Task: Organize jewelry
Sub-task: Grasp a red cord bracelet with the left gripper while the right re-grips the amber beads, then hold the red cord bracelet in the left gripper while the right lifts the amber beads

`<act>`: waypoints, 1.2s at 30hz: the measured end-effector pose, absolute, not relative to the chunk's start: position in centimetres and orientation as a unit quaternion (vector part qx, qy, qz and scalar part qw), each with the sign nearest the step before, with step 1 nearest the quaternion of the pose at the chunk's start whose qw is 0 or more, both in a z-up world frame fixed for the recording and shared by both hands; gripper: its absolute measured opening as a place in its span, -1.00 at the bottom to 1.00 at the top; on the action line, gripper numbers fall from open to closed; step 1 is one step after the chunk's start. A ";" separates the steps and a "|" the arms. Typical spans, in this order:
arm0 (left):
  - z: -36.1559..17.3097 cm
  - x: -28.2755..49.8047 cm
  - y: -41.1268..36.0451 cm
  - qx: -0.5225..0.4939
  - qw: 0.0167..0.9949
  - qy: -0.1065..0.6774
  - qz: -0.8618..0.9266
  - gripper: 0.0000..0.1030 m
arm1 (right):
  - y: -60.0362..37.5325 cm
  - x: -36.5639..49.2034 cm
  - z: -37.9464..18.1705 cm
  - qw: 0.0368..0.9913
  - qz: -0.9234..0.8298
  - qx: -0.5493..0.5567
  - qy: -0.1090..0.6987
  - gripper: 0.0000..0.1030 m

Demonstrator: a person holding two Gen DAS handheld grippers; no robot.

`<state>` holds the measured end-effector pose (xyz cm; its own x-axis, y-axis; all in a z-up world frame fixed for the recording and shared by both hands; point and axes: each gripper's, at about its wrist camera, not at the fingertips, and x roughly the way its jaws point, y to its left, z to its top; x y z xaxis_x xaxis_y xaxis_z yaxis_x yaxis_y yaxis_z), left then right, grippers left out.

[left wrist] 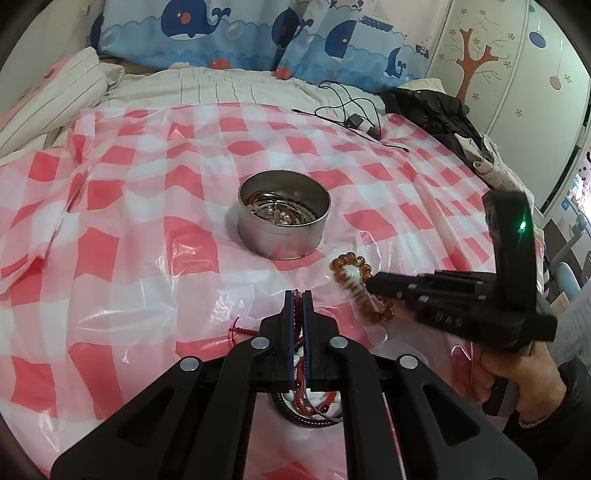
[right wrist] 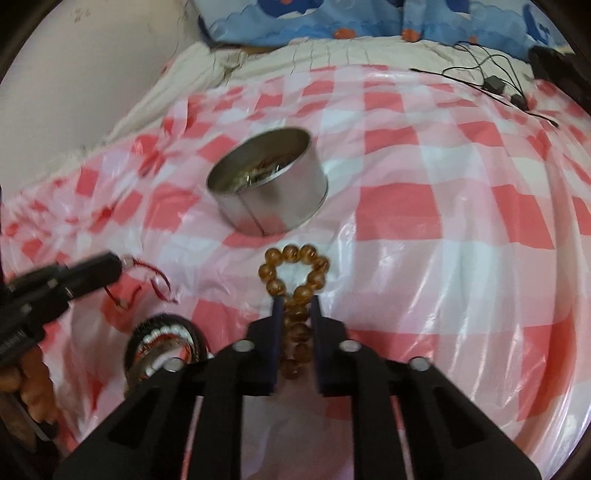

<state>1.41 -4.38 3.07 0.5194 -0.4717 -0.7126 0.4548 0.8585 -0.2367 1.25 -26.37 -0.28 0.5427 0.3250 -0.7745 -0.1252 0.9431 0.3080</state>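
- My right gripper (right wrist: 297, 306) pinches the amber bead bracelet (right wrist: 295, 273); I should lift it clear, then release above the tin (right wrist: 273, 206).
- My left gripper (left wrist: 297, 299) is closed on a red string (right wrist: 147, 280); I carry it slowly.

The tin (left wrist: 283, 221) sat mid-bed on the plastic sheet (left wrist: 129, 258), with jewelry inside it. The bead bracelet (right wrist: 295, 288) lay just in front of it, toward the right. A pile of bangles (right wrist: 166, 347) was nearer, left of the beads. Cables (left wrist: 351, 110) lay behind the tin, pillows (left wrist: 240, 33) beyond those.
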 end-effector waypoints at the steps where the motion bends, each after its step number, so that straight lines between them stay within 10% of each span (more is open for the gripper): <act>1: 3.0 1.4 -4.4 -0.009 0.871 0.412 -0.266 -0.93 | -26.5 1.2 0.0 0.871 0.131 0.118 0.457 -0.78; 9: 2.9 1.5 -4.4 -0.012 0.872 0.414 -0.260 -0.93 | -27.5 1.9 -0.3 0.857 0.135 0.163 0.470 -0.78; 12: 2.8 1.5 -4.5 -0.011 0.871 0.415 -0.261 -0.93 | -26.6 2.0 -0.7 0.863 0.117 0.126 0.476 -0.02; 15: 2.7 1.5 -4.6 -0.009 0.870 0.417 -0.262 -0.93 | -25.7 2.2 -1.4 0.868 0.110 0.092 0.476 -0.08; 18: 2.6 1.4 -4.7 -0.008 0.870 0.417 -0.262 -0.93 | -25.9 2.3 -1.7 0.868 0.112 0.092 0.474 -0.75; 36: 2.4 1.6 -4.7 -0.005 0.871 0.419 -0.255 -0.93 | -29.7 2.0 -0.2 0.791 0.266 0.378 0.401 -0.76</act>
